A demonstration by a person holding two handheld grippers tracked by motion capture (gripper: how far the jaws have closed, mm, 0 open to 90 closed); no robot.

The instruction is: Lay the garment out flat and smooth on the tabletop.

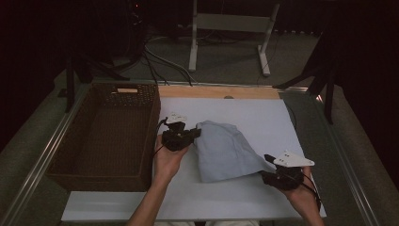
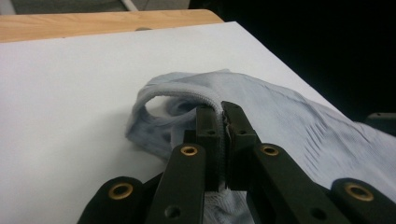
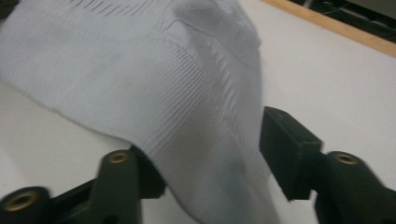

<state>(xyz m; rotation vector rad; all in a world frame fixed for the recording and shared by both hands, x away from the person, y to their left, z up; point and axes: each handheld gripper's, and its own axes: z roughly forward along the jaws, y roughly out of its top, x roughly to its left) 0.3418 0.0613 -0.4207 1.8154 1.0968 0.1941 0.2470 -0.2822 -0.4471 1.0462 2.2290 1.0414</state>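
Fingers [image 2: 208, 135] of the left gripper [image 1: 181, 134] are pinched tight on the ribbed hem of a pale blue garment [image 1: 226, 150], the fabric edge arching up out of them in a loop, as the left gripper view shows. Fingers [image 3: 289, 154] of the right gripper [image 1: 282, 172] stand parted, roughly halfway, with the cloth's lower corner lying between them; the far pad sits clear of the fabric, so nothing is clamped there.

Largest in the scene is the table [image 1: 244, 113], covered by a white board with a strip of bare wood along its far edge. On its left side sits a dark brown wicker basket [image 1: 61, 160], rectangular and deep, its right wall just beside the left hand [image 1: 167, 157].

Next comes the garment, which lies loosely folded near the middle of the white surface, well right of the basket. Its upper left edge meets the left gripper; its lower right corner tapers toward the right gripper near the table's front right. The knit shows fine ribbing across its surface in the right gripper view.

Smaller are the two hands, each coming in from the bottom of the high view, the right hand [image 1: 301, 195] beneath its gripper's pale three-cornered plate.
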